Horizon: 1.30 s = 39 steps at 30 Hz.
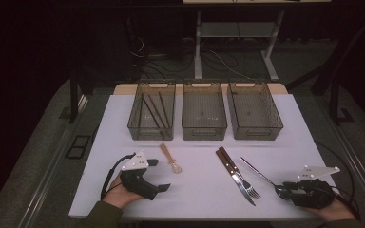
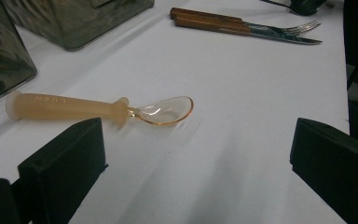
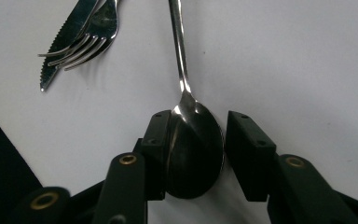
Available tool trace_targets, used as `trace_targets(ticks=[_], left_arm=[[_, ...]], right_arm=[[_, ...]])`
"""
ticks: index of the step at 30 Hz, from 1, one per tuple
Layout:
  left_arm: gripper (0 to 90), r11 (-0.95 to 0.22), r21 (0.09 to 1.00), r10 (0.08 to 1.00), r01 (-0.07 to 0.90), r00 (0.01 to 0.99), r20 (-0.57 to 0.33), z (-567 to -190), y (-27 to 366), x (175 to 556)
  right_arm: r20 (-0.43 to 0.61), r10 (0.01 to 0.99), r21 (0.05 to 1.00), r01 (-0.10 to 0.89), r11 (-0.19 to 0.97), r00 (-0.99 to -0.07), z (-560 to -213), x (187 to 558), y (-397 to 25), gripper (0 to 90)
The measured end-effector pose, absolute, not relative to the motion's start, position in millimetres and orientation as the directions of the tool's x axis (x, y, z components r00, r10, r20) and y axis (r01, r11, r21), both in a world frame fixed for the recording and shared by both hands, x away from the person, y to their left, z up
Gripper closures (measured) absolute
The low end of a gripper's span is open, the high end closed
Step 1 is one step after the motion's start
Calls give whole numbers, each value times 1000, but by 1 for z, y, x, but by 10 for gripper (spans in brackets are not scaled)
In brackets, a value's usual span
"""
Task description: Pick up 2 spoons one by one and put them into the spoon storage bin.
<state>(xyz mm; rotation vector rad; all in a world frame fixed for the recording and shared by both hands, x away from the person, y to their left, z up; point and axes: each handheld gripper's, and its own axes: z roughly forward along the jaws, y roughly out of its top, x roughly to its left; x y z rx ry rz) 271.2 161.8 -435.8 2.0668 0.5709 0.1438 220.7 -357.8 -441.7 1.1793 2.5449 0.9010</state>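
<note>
My right claw point(image 3: 196, 154) straddles the bowl of the steel spoon point(image 3: 193, 144), and that is what the coming move turns on: the bowl sits between my two jaws, the left-hand jaw in the right gripper view against its edge and the other just beside it with a thin gap, so the claw is narrowed around the bowl but I judge it not yet clamped. The spoon's long axis runs straight away from this claw, its handle pointing up toward the three bins; in the high view the steel spoon point(image 1: 262, 176) lies on the white counter point(image 1: 199, 194) to the right of the knife point(image 1: 234, 175) and fork point(image 1: 240, 175), which lie side by side, its bowl at my right claw point(image 1: 290, 186). My right hand is clearly the nearer one to it. My left claw point(image 1: 158, 175) is wide apart and holds nothing; it hovers well to the left of the steel spoon, with the amber plastic spoon point(image 2: 98, 108) lying crosswise just ahead of its jaws, untouched. Closing along the bowl's width should grip it, though the curved steel may slip.
</note>
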Motion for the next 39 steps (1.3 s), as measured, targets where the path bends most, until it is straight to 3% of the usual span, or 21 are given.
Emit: trace_targets(ticks=[17, 24, 39], left_arm=[[24, -434, 834, 455, 340, 882, -122, -435, 162, 271], [23, -433, 835, 456, 341, 881, -123, -435, 162, 271], [23, -434, 835, 453, 339, 883, -123, -436, 162, 271]], right_arm=[[73, 738, 616, 613, 496, -671, -438, 219, -359, 787], [133, 724, 639, 617, 459, -677, -433, 218, -361, 877], [138, 743, 654, 623, 428, -655, -428, 220, -362, 884]])
